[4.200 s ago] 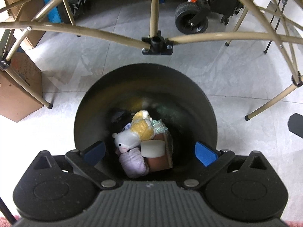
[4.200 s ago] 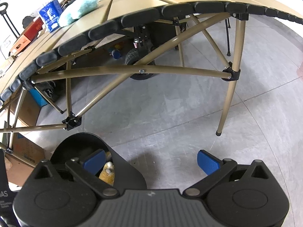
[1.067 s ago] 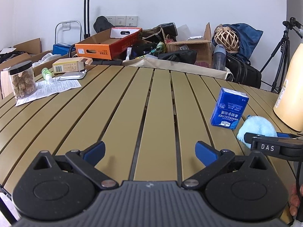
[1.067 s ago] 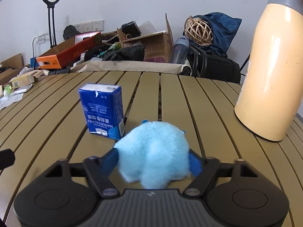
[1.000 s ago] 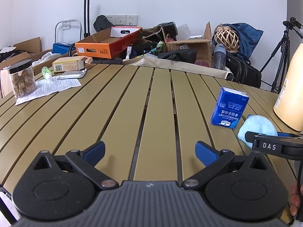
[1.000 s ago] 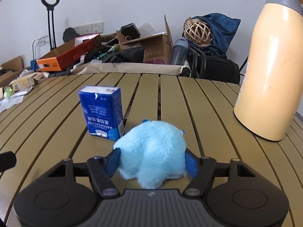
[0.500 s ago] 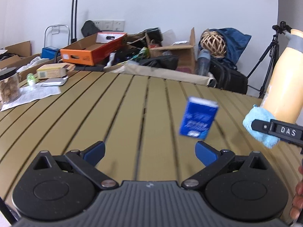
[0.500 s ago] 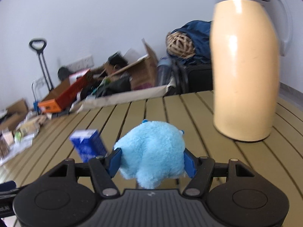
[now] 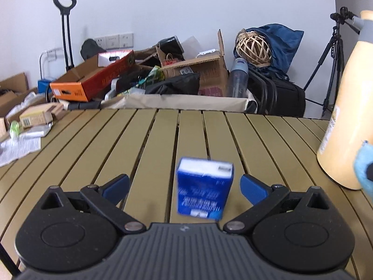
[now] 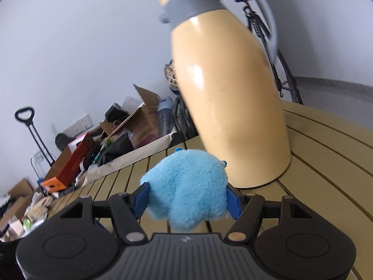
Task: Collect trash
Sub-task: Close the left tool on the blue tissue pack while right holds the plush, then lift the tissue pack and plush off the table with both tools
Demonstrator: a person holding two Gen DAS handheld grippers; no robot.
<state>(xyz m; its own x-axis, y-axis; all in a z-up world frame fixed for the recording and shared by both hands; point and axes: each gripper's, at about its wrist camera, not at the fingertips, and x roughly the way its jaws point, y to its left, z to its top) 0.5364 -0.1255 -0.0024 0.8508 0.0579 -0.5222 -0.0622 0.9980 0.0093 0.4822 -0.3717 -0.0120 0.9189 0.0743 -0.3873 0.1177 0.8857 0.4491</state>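
A blue tissue pack stands upright on the slatted olive table. It sits between the wide-apart fingers of my left gripper, nearer the right pad, and neither pad touches it. My right gripper is shut on a fluffy light-blue plush toy, lifted above the table and rolled to one side. An edge of that plush shows at the far right of the left wrist view.
A tall cream thermos jug with a grey lid stands just behind the plush, on the table's right side. Papers and small boxes lie at the table's left edge. Cardboard boxes, bags and a tripod crowd the floor behind.
My left gripper has slid right until the tissue pack stands between its fingers. My right gripper has lifted the plush off the table, swung towards the thermos and rolled.
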